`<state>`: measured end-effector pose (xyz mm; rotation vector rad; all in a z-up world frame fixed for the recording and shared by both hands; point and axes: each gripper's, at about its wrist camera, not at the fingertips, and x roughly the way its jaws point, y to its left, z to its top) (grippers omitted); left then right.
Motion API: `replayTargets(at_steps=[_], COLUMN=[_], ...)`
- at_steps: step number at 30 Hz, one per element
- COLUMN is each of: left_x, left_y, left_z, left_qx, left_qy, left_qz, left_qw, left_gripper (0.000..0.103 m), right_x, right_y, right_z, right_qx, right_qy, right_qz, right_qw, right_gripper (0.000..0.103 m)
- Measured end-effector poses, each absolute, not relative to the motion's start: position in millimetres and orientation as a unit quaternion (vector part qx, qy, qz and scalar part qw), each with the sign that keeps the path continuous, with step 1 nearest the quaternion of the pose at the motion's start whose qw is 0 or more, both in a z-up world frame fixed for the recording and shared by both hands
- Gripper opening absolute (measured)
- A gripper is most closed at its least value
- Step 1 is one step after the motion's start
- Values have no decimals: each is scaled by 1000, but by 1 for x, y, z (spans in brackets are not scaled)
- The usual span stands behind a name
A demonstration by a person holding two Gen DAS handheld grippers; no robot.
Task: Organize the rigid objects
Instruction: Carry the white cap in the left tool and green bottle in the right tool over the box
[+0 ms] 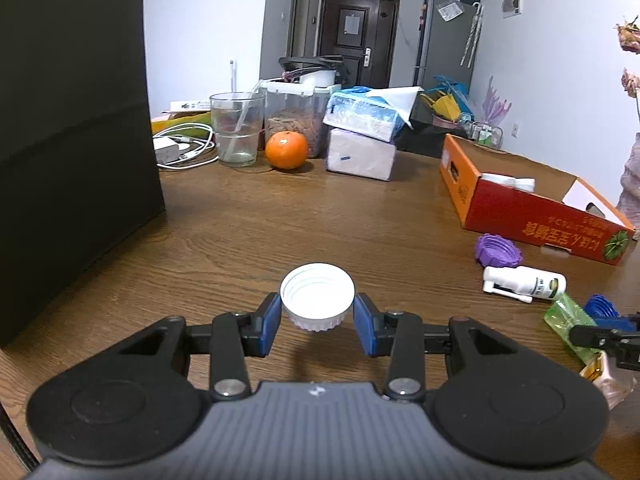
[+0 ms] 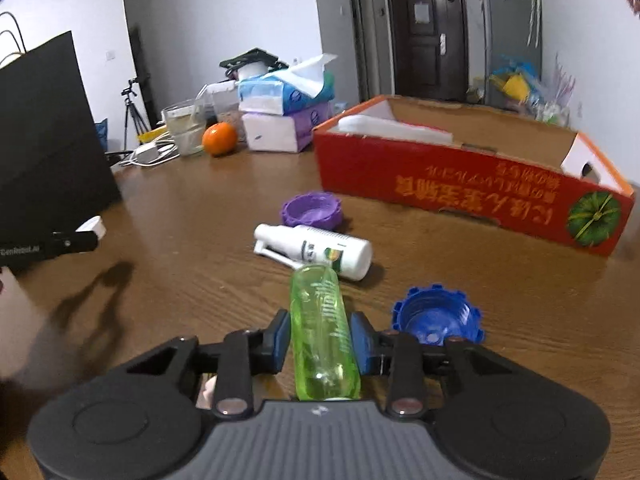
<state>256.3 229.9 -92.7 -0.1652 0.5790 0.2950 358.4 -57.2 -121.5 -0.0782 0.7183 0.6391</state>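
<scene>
My left gripper (image 1: 317, 314) is shut on a white ribbed cap (image 1: 317, 294), held a little above the wooden table with its hollow side up. My right gripper (image 2: 320, 340) is shut on a clear green bottle (image 2: 320, 320) that points away along the fingers. Just beyond it lie a white spray bottle (image 2: 316, 250) on its side and a purple cap (image 2: 312, 210). A blue cap (image 2: 438, 320) rests to the right of my right gripper. The red cardboard box (image 2: 472, 184) stands open at the right, with a white object inside at its far end.
A tall black bag (image 1: 72, 140) stands on the left. At the table's back are a glass (image 1: 237, 128), an orange (image 1: 287, 150), stacked tissue packs (image 1: 362, 136), a charger with cables (image 1: 176, 148) and a clear food jar (image 1: 296, 114).
</scene>
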Motion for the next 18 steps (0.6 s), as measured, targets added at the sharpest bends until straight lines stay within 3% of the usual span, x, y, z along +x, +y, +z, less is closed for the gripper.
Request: replayTargets(at_steps=[18], left_x=[246], left_y=[175], left_z=[-83], left_qx=[-84], left_qy=[269], left_qz=[89], left_qw=[955], left_gripper=[40], right_x=[339], right_y=[-82], right_z=[-111], right_qx=[9], right_qy=[323], right_qz=[269], right_qw=[907], right_gripper=[30])
